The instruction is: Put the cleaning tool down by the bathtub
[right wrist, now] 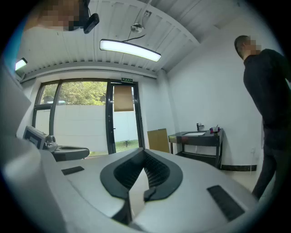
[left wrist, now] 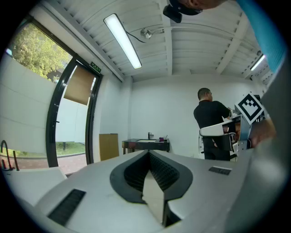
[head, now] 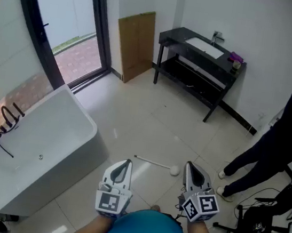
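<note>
Tool (head: pixel 155 163) lay flat on the floor (head: pixel 151 119), nothing holding it. Thin white stick, round white head (head: pixel 174 170) at its right end. It sat just ahead of my two grippers, across the gap between them, with the head close to the right one's tip. Handle end pointed toward the bathtub (head: pixel 79 149), near its side wall but not touching.

Left gripper (head: pixel 127 163) was level, jaws together, nothing between them; its own view (left wrist: pixel 148 153) showed the ribbed pads meeting at the tip. Right gripper (head: pixel 190 166) was the same: level, jaws closed and empty (right wrist: pixel 144 150). Neither touched the tool.

Bathtub was white and freestanding on my left, with a black faucet (head: pixel 8 118) on its far rim. Behind it was a black-framed glass door (head: pixel 67 27). A cardboard sheet (head: pixel 136 44) leaned on the wall beside the door. Further right, a black table (head: pixel 170 38) with a white sink (head: pixel 204 47) stood against the back wall.

A person (head: pixel 276 148) in dark clothes stood on my right, well clear of the tool. Black stand gear (head: pixel 254 231) was on the floor beside them.
</note>
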A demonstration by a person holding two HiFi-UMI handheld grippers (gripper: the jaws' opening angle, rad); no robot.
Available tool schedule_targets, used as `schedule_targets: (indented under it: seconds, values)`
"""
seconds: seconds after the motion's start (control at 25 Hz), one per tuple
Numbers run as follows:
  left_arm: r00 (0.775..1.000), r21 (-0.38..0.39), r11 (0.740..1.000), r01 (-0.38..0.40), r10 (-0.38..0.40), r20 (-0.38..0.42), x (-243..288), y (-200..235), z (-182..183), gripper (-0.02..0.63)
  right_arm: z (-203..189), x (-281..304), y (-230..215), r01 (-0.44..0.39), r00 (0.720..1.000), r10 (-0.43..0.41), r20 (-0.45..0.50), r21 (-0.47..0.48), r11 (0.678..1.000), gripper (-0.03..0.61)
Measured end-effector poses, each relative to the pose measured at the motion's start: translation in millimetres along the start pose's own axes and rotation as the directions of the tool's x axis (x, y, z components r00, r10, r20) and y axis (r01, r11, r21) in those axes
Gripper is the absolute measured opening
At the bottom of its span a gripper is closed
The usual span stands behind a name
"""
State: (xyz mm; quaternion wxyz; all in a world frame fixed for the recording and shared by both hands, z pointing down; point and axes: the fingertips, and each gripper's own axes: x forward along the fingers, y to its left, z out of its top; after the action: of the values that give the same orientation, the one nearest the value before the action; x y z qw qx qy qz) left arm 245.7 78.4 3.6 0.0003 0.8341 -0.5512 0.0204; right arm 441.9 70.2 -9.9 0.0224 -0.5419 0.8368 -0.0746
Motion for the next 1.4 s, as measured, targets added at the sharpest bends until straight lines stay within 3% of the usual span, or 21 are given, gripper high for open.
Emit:
schedule_targets:
  seconds: [0.2, 0.48, 0.64, 0.84, 1.12, 1.4]
  values:
    - [1.000, 0.033, 0.999, -0.023, 0.023, 0.006, 27, -11, 1, 0.000, -7, 1, -41, -0.008, 1.000, 0.008, -0.026, 0.005, 1.000, 0.003]
    - [0.999, 0.040, 0.998, -0.051, 0.052, -0.016, 57, -17, -19, 0.000, -48, 19, -89, -0.006, 0.994, 0.011, -0.112, 0.040, 0.999, 0.016]
    - [0.998, 0.061, 0.998, -0.025, 0.028, -0.050, 75, 10, -38, 0.000, -73, 50, -103, 0.025, 0.986, -0.015, -0.164, 0.055, 0.998, 0.042]
    - [0.992, 0.030, 1.000, 0.006, -0.002, -0.127, 102, 67, -81, 0.000, -113, 100, -100, 0.050, 0.968, -0.040, -0.247, 0.035, 0.998, 0.096]
    - [0.983, 0.058, 0.995, 0.079, -0.068, -0.169, 176, 123, -194, 0.000, -202, 195, -96, 0.003, 0.968, -0.010, -0.249, -0.028, 1.000, 0.111]
    - [0.958, -0.011, 0.998, 0.057, -0.058, -0.280, 219, 108, -398, 0.000, -399, 239, -152, -0.063, 0.927, 0.038, -0.373, -0.056, 0.996, 0.129]
